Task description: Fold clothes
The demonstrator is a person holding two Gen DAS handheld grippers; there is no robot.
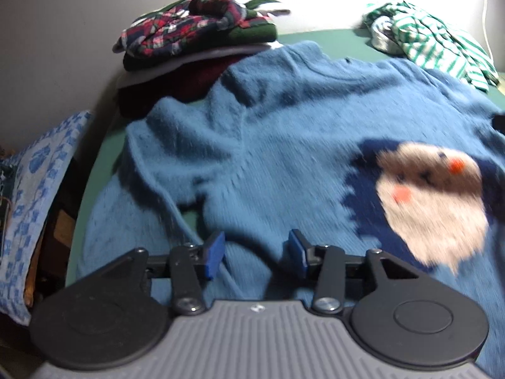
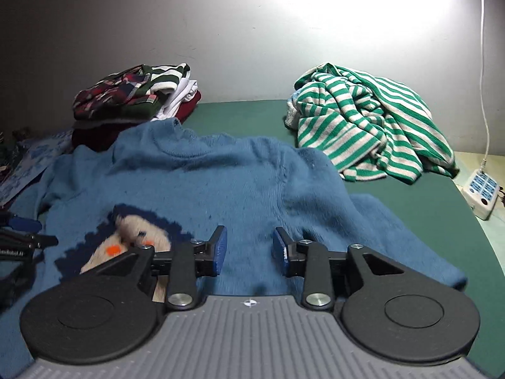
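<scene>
At the far left, a stack [image 2: 132,94] of folded clothes stands at the back of the green table [image 2: 394,208], with a plaid piece on top. Just in front of it lies the blue sweater [image 1: 268,145], spread front-up across the middle of the table, its collar toward the stack and its hem toward the person. Its left sleeve [image 1: 148,164] is bent and wrinkled near the table edge, and the body has soft ridges, so it does not lie fully flat. A white face patch [image 1: 432,195] with orange spots sits on the chest. The left gripper [image 1: 256,252] hovers low over the lower left part of the body, its jaws apart and nothing between them. The right gripper [image 2: 251,249] hovers over the lower right part, also with its jaws apart and empty. The right sleeve [image 2: 394,237] lies out to the side on the green surface. At the far right, a striped sweater [image 2: 363,126] lies in a loose heap. The blue knit looks thick, fuzzy and limp, so I judge it is light but will sag and stretch when it is lifted, and it should not slip between the pads. A good hold is probably a seam, cuff or hem edge, pinching both layers together, and not the loose middle cloth.
</scene>
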